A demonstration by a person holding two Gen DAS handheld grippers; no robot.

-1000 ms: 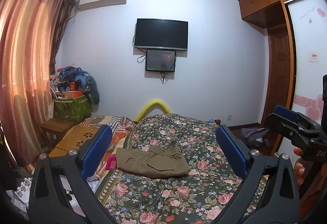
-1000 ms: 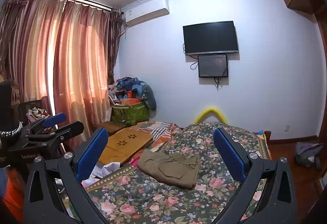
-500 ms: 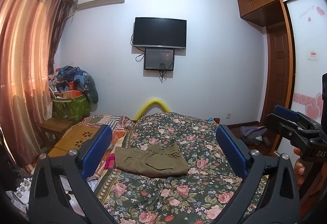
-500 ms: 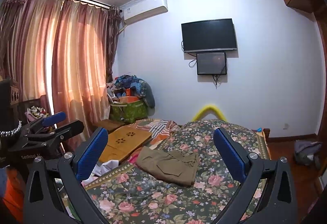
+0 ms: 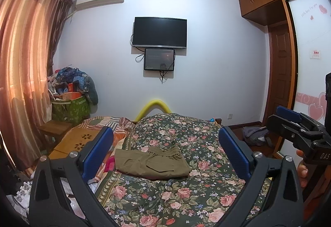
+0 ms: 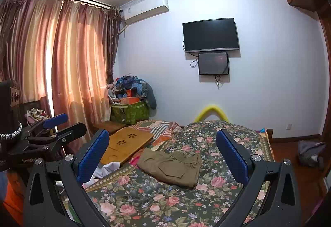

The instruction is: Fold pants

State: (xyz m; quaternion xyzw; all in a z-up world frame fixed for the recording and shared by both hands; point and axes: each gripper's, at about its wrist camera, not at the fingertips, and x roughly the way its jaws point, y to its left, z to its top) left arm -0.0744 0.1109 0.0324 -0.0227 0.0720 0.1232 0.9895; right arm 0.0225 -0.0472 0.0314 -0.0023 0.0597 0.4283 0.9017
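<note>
a: where are the pants (image 5: 152,161)?

b: folded into a compact olive bundle, lying on the floral bedspread (image 5: 186,196), toward its left side, about midway down the bed. a pocket flap faces up and the gathered waistband sits on the far right of the bundle.

a: and the left gripper (image 5: 165,150)?

b: held up above the near end of the bed, well apart from the pants, blue pads spread wide with nothing between them.

a: the right gripper (image 6: 163,151)?

b: same story. jaws wide apart, empty, hanging over the near part of the bed. from its camera the pants lie between the two pads, farther off. the left wrist view catches it at the right edge with part of a hand (image 5: 302,169) on its handle.

a: what's beside the pants?

b: a wooden lap board (image 6: 126,145) to the left, resting on a striped quilt (image 6: 160,126). a dark tv (image 5: 159,33) hangs on the far wall.
</note>
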